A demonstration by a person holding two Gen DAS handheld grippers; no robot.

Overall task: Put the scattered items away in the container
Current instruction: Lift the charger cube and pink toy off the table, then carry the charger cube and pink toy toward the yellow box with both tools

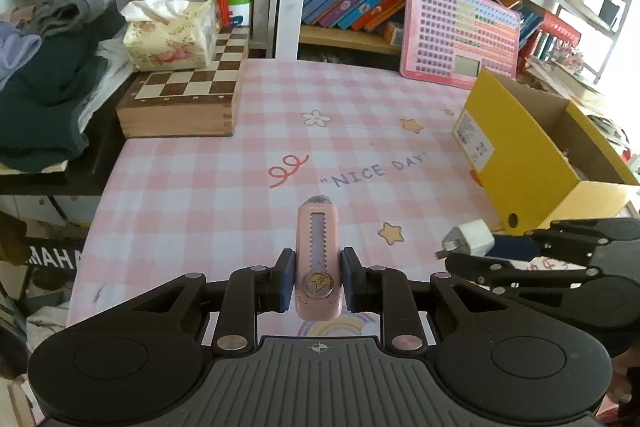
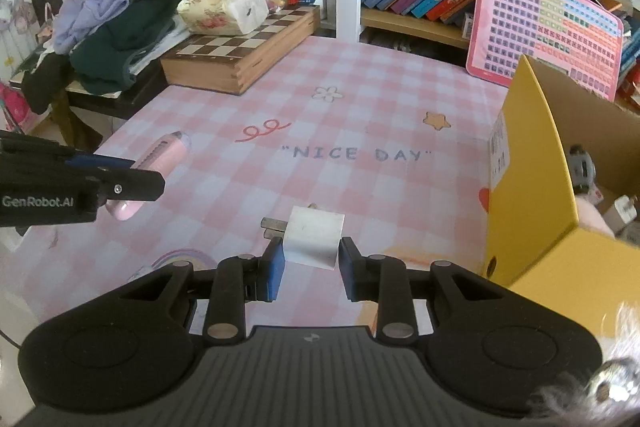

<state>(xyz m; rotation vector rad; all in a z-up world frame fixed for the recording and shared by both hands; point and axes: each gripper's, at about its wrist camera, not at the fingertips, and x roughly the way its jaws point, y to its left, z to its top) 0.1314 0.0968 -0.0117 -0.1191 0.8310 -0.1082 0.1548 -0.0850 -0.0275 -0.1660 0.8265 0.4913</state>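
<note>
My left gripper [image 1: 318, 261] is shut on a pink utility knife [image 1: 318, 235], which points forward above the pink checked tablecloth [image 1: 224, 179]. My right gripper [image 2: 312, 253] is shut on a white charger plug [image 2: 314, 237] with its metal prongs turned left. Both held items hang over the table's near side. The open yellow cardboard box [image 2: 528, 167] stands close on the right and holds several small items. In the left wrist view the charger [image 1: 470, 239] and right gripper [image 1: 472, 251] appear beside the box [image 1: 520, 155]. In the right wrist view the knife [image 2: 164, 151] and left gripper [image 2: 132, 173] sit at far left.
A wooden chessboard box [image 1: 188, 91] with a floral tissue box [image 1: 172, 35] on it stands at the back left, next to a pile of clothes [image 1: 48, 75]. A pink chart board [image 1: 460, 35] leans against the bookshelf [image 1: 352, 7] behind the yellow box.
</note>
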